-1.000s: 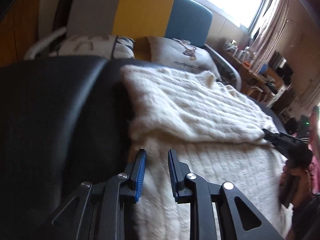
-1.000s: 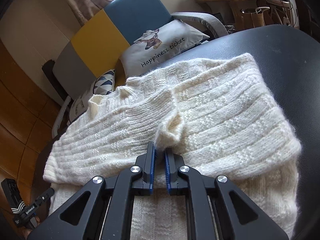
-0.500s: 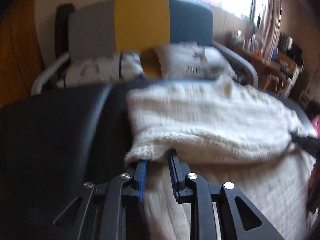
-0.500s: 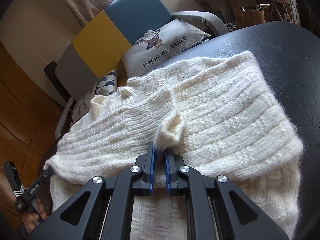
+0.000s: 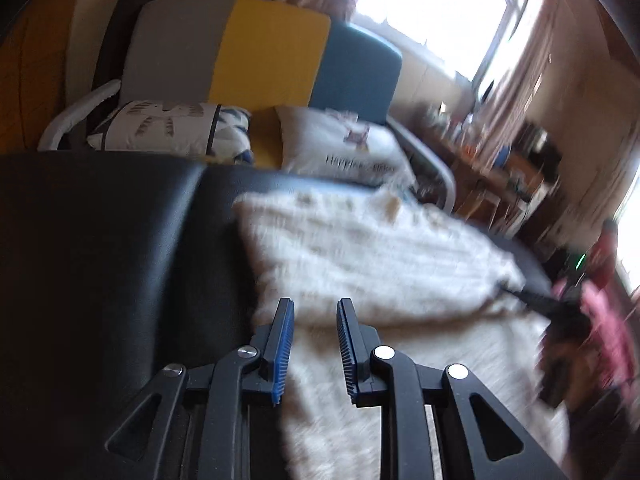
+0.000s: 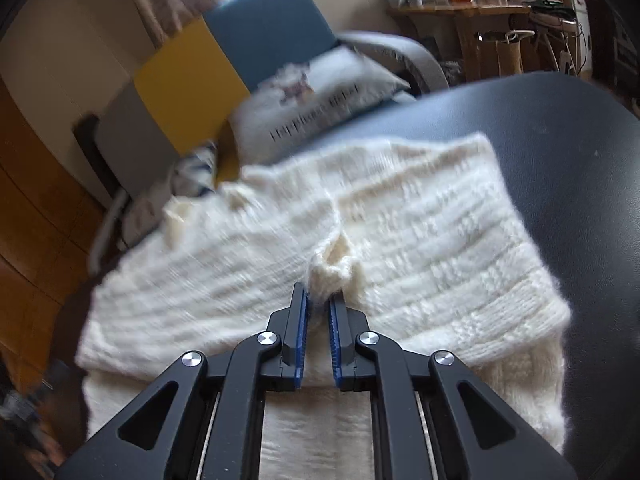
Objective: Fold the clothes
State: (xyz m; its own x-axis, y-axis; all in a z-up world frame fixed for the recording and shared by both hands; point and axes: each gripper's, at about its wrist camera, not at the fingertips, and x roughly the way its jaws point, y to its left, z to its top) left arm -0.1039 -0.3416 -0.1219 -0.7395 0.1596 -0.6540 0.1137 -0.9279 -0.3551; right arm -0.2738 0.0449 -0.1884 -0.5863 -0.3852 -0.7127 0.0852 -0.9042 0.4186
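Note:
A cream knitted sweater (image 5: 360,256) lies on a black padded surface (image 5: 100,240), its far part folded over the near part. My left gripper (image 5: 314,308) hovers open just before the left corner of the folded edge, with nothing between its blue pads. My right gripper (image 6: 318,300) is shut on a small bunch of the sweater (image 6: 420,232) at the middle of the folded edge. In the left wrist view the right gripper's black tip (image 5: 532,300) shows at the fold's right end, with a hand in a pink sleeve (image 5: 600,320) behind it.
Beyond the black surface (image 6: 580,140) stands a grey, yellow and blue sofa (image 5: 272,52) with two cushions (image 5: 344,152) on it. A cluttered wooden side table (image 6: 460,12) stands at the back right. Bare black surface lies to the left of the sweater.
My left gripper went in to the folded edge's left corner, then rose and drew back from it, still open. The right gripper kept its hold on the fold and hardly moved.

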